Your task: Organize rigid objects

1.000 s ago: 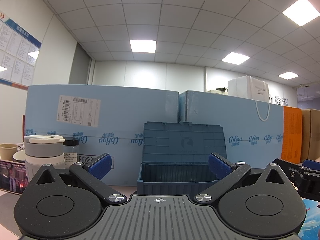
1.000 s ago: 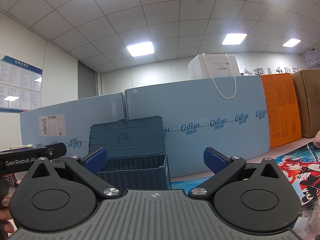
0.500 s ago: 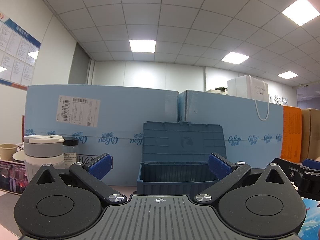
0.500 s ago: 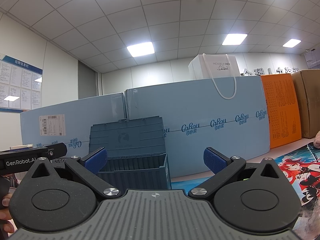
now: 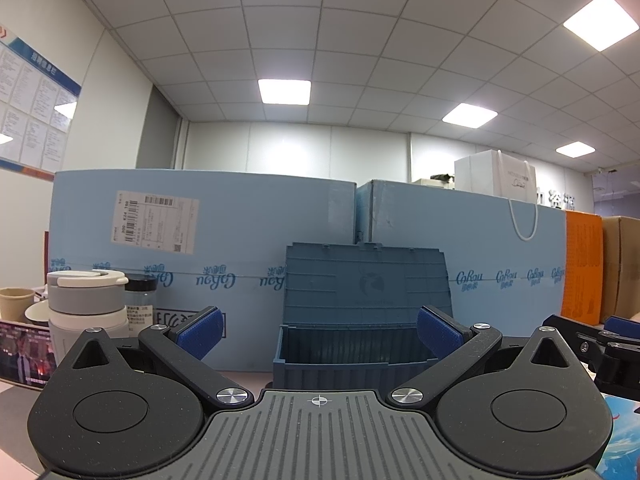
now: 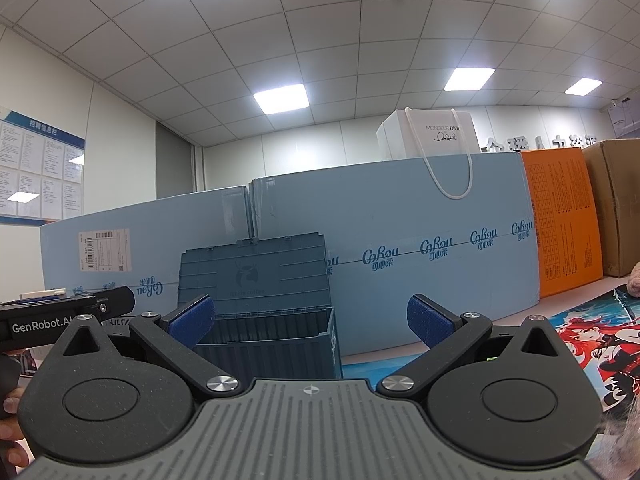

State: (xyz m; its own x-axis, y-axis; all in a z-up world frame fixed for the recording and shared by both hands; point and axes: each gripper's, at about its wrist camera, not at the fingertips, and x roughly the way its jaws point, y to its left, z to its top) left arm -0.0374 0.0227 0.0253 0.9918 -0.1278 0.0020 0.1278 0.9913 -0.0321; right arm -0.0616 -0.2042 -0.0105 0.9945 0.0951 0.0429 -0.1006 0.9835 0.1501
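Note:
A dark blue plastic storage box (image 5: 352,354) stands open ahead, its lid (image 5: 366,280) leaning back against the light blue cartons. It also shows in the right wrist view (image 6: 272,340). My left gripper (image 5: 319,330) is open and empty, level with the box's rim and short of it. My right gripper (image 6: 310,320) is open and empty, to the right of the box. A grey and white lidded container (image 5: 86,312), a black-capped jar (image 5: 140,300) and a beige cup (image 5: 16,304) stand at the left.
Large light blue cartons (image 5: 200,272) wall off the back. An orange box (image 6: 564,224), a brown carton (image 6: 616,208) and a white paper bag (image 6: 432,136) are at the right. An anime-print mat (image 6: 592,340) covers the table at the right. A phone (image 5: 24,354) lies at the left.

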